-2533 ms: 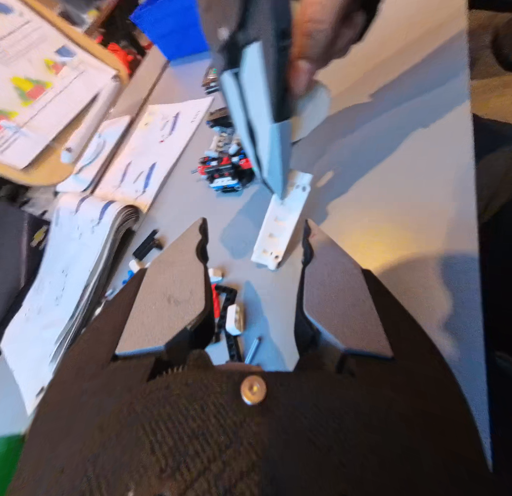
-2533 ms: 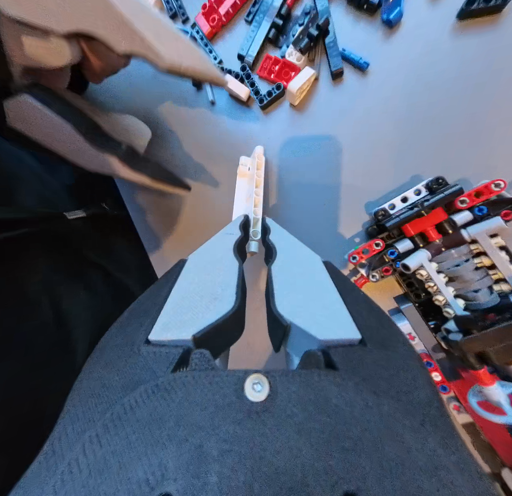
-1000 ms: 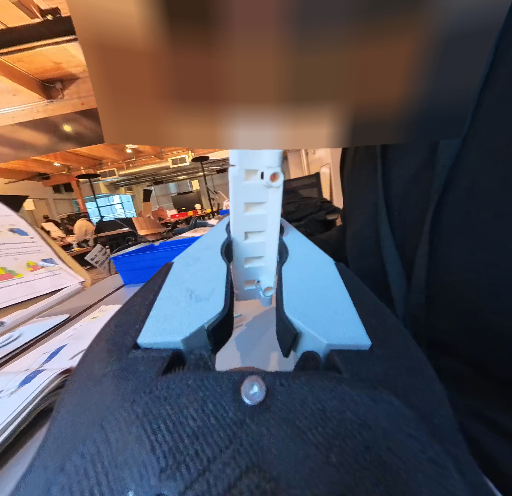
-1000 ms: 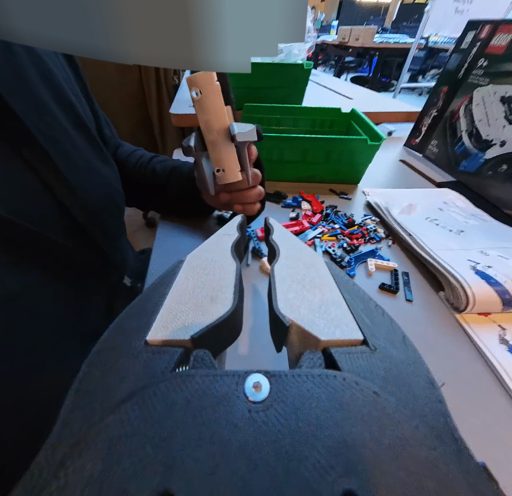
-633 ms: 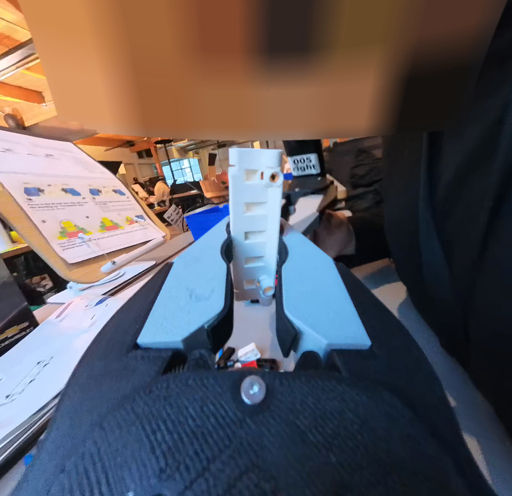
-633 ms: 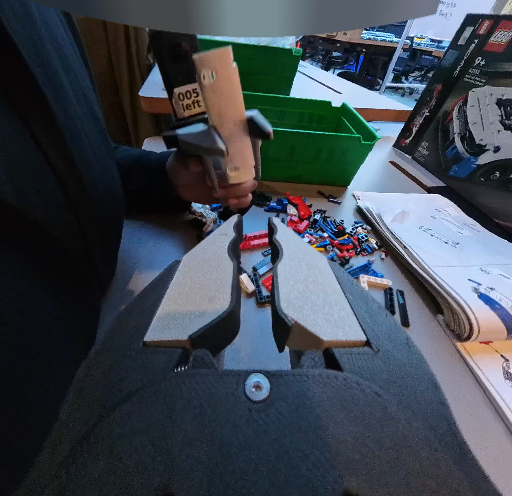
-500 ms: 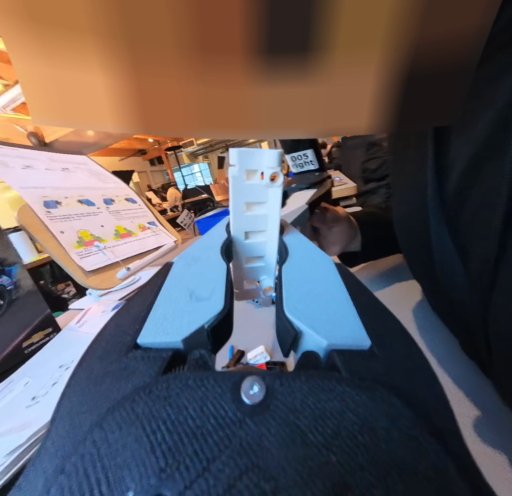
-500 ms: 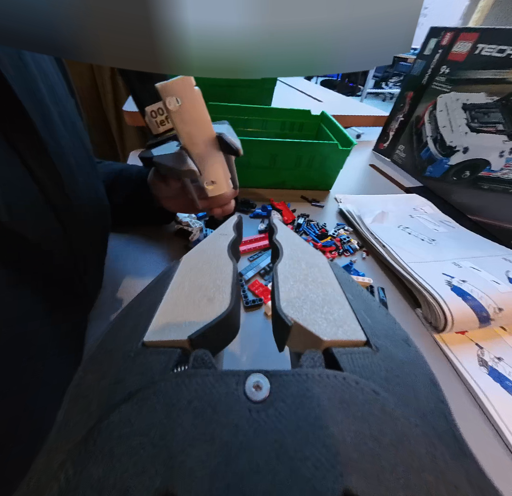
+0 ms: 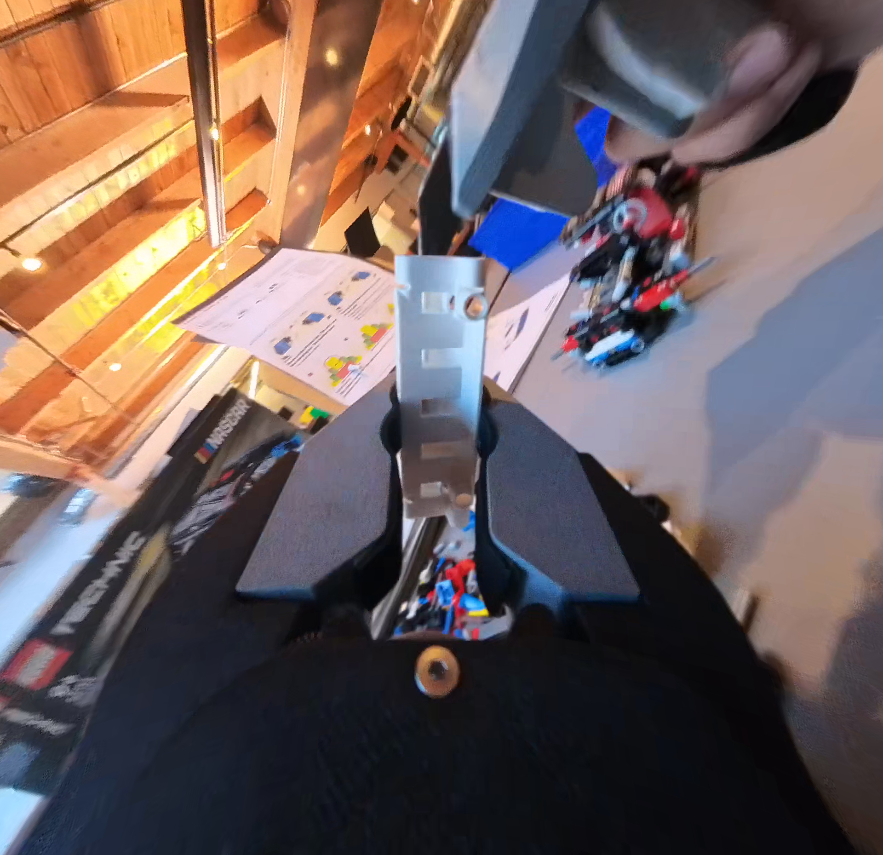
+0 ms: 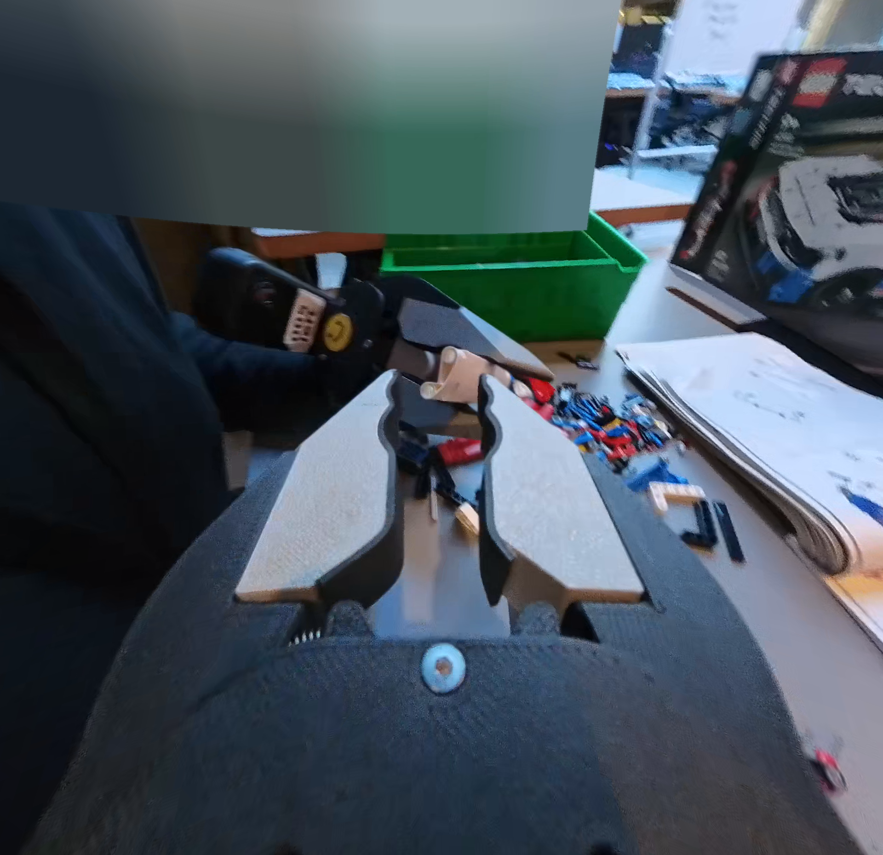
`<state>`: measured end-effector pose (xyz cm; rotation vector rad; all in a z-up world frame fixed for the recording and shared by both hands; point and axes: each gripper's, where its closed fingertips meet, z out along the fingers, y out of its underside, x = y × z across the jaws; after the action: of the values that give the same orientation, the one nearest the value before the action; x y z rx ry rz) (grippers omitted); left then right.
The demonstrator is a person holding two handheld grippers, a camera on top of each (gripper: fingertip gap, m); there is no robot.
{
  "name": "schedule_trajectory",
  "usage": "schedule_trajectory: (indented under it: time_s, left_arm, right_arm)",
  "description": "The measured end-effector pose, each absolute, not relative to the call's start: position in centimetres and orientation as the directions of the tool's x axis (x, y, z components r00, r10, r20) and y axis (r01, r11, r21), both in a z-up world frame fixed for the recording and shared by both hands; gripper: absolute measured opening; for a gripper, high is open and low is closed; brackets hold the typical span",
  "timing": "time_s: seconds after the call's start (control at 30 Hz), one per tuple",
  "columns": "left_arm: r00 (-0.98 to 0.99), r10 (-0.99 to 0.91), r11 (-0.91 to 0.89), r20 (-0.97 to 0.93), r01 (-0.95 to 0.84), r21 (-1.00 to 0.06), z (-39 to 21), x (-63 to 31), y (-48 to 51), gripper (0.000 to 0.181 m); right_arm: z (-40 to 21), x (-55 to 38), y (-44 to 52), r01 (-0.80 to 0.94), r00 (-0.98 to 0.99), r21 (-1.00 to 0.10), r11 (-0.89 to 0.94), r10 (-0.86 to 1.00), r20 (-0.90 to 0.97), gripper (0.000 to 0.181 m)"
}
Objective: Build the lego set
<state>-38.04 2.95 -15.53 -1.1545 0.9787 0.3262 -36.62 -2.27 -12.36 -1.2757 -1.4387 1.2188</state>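
White panel now tilted; right claw wider.

The left gripper, its camera view rolled sideways, clamps its 2 grey fingers on a long white slotted lego panel. The right gripper hovers above the table, its 2 grey fingers slightly parted and holding nothing.

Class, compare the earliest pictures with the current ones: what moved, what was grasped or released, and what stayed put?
The white panel, first lying on the table pinched by the right hand-held gripper, was released by it and taken by the left hand-held gripper, which lifted it and has since tipped over sideways. The right one now stands open and empty. The loose brick pile and instruction booklet stayed put.
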Motion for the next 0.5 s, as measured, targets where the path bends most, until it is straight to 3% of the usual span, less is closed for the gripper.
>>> schedule_trajectory:
  time_s: [0.13, 0.23, 0.33, 0.4, 0.5]
  left_arm:
    - [0.387, -0.174, 0.334, -0.905, -0.842, -0.424, -17.1, -37.2, 3.8, 0.026]
    - [0.342, -0.18, 0.268, -0.922, -0.885, -0.381, -18.1, -37.7, 4.1, 0.027]
    - [0.378, -0.173, 0.235, -0.909, -0.881, -0.411, -17.9, -38.7, 3.9, 0.041]
    - [0.456, -0.169, 0.232, -0.874, -0.843, -0.485, -17.2, -39.5, 3.3, 0.055]
    - [0.554, -0.206, 0.193, -0.807, -0.785, -0.588, -17.0, -41.1, 2.6, 0.056]
  right_arm:
    - [-14.9, -37.2, -0.8, 0.273, 0.015, -0.962, 0.015, 1.0, 0.02, 0.013]
    - [-16.6, -37.1, 0.4, 0.321, 0.067, -0.947, 0.009, 0.997, 0.032, 0.005]
    - [-17.2, -36.7, 0.8, 0.303, 0.05, -0.953, -0.025, 0.999, -0.01, 0.005]
    - [-16.9, -36.2, 1.2, 0.256, 0.044, -0.966, -0.027, 0.999, -0.017, 0.005]
    - [-16.7, -35.4, 2.0, 0.22, 0.066, -0.975, 0.004, 0.998, 0.019, 0.005]
